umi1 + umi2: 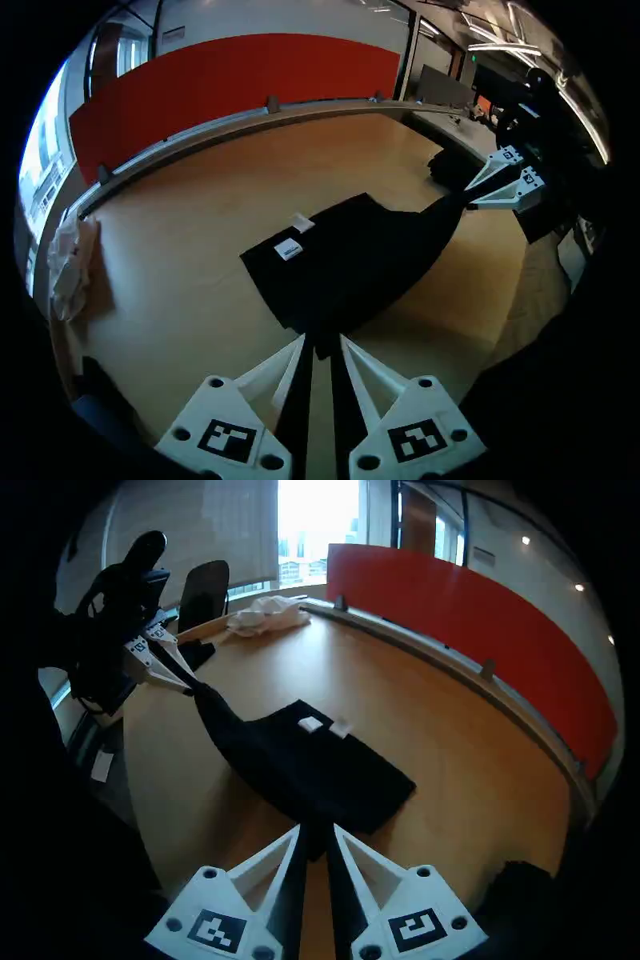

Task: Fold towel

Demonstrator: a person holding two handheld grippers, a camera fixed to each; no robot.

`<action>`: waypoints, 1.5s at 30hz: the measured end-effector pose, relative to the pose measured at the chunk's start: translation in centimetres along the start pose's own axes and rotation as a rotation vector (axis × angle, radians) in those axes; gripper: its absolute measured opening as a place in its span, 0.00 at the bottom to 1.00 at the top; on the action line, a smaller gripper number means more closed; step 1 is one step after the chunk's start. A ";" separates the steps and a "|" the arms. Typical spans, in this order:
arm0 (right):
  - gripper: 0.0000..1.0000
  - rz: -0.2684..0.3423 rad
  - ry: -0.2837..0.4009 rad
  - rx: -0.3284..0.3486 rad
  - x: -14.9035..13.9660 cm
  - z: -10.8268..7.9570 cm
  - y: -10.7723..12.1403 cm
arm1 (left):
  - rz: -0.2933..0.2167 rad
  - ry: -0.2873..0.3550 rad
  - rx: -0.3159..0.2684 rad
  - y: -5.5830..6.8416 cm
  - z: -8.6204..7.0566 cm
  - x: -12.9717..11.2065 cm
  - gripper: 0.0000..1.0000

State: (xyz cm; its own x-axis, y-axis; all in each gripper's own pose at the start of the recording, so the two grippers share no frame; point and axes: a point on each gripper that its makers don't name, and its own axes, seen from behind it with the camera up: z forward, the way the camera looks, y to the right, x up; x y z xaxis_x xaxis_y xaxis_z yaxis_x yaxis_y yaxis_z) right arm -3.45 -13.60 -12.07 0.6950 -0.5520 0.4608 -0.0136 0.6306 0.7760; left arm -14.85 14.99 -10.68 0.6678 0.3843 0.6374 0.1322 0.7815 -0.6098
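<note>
A black towel (360, 256) lies on the wooden table (200, 200), with two white tags (288, 250) near its far edge. My left gripper (322, 352) is shut on the towel's near corner. Farther off to the right, my right gripper (472, 196) pinches another corner, and the cloth is stretched and lifted toward it. In the right gripper view the towel (320, 772) spreads ahead with its tags (310, 724). There my right gripper (318, 844) is shut on its corner, and the left gripper (186, 688) holds the raised corner at upper left.
A crumpled white cloth (68, 264) (268, 612) sits at one table end. A red partition (240, 80) (480, 616) runs along the far edge. Black chairs (204, 588) stand beyond the table. A dark bundle (452, 164) lies on the table behind the right gripper.
</note>
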 end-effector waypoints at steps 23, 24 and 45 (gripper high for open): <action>0.15 0.001 -0.006 0.017 0.1 -1.2 -1.2 | -0.004 0.005 -0.008 0.1 -1.2 0.3 0.15; 0.15 0.001 -0.007 0.017 0.1 -1.1 -1.2 | -0.005 0.005 -0.008 0.2 -1.2 0.3 0.15; 0.15 -0.003 -0.041 0.009 -0.4 1.5 1.5 | -0.027 0.011 0.006 -1.5 2.0 1.9 0.15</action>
State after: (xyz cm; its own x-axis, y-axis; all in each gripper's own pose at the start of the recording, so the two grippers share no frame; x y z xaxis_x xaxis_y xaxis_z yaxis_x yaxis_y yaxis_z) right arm -4.77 -13.25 -10.44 0.6650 -0.5759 0.4754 -0.0182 0.6239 0.7813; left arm -15.21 15.53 -7.57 0.6722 0.3575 0.6484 0.1464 0.7943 -0.5897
